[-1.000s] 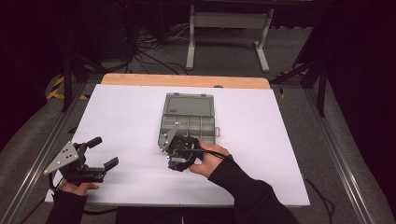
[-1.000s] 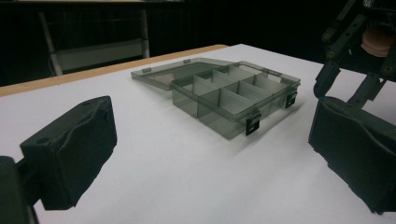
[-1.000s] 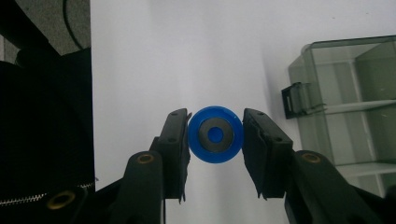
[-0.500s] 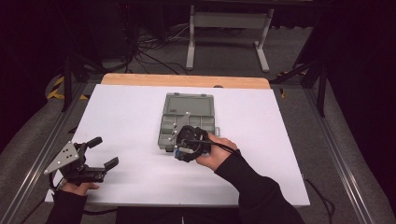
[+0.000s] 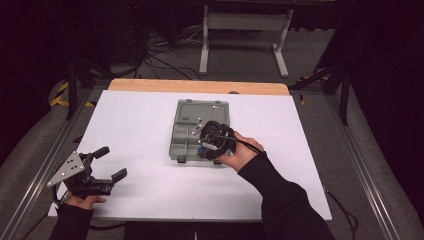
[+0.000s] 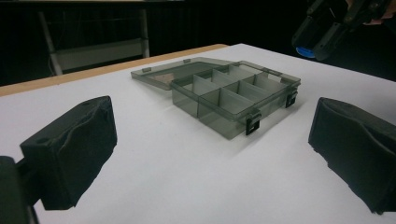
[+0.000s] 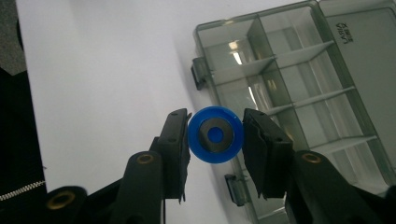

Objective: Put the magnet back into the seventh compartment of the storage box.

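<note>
Showing faint, perhaps unreadable lettering: organizer lid.

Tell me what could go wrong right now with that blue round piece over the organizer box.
The right gripper pinches the blue round piece only at its curved rim, so it could slip out. It hangs over the organizer box's front edge, so it might land on the white table or in the wrong compartment.

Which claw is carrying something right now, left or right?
The right claw, over the open box: it grips a blue round part. The left claw sits open, off at the table's near left.
</note>
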Demonstrator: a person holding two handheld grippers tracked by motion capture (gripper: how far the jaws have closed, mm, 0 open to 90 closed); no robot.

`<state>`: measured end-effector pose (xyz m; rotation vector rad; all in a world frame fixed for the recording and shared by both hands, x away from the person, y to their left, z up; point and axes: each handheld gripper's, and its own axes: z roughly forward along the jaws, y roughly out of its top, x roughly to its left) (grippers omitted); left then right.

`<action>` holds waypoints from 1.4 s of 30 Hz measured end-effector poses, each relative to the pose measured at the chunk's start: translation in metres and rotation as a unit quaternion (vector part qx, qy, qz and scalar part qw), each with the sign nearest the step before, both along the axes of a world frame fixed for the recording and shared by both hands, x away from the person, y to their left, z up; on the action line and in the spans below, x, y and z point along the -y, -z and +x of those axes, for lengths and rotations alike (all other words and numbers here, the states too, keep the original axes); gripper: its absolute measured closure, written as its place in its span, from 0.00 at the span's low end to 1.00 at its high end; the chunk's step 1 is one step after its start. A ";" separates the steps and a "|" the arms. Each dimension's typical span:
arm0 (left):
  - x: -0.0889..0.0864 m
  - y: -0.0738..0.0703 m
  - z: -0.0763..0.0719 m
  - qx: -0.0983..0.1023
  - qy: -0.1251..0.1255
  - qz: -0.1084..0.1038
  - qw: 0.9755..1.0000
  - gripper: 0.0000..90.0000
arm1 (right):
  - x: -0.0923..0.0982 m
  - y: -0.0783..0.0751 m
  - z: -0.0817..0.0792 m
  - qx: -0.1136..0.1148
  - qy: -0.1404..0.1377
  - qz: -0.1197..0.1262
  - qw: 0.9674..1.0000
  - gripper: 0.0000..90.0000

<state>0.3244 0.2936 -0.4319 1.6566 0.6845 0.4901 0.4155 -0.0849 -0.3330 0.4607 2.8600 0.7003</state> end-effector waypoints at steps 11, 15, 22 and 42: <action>-0.001 0.000 0.000 0.001 0.000 0.002 1.000 0.02 | 0.013 0.000 0.017 -0.001 0.029 -0.001 1.000 0.68; 0.000 0.000 0.000 0.000 0.000 0.000 1.000 0.02 | 0.018 0.002 0.023 0.000 0.042 -0.002 0.999 0.68; -0.001 0.000 0.000 0.001 0.000 0.002 1.000 0.02 | 0.026 0.005 0.033 -0.003 0.063 -0.003 0.998 0.68; 0.000 0.001 0.001 -0.001 0.000 0.001 1.000 0.02 | 0.027 0.034 0.053 -0.024 0.078 -0.023 0.996 0.68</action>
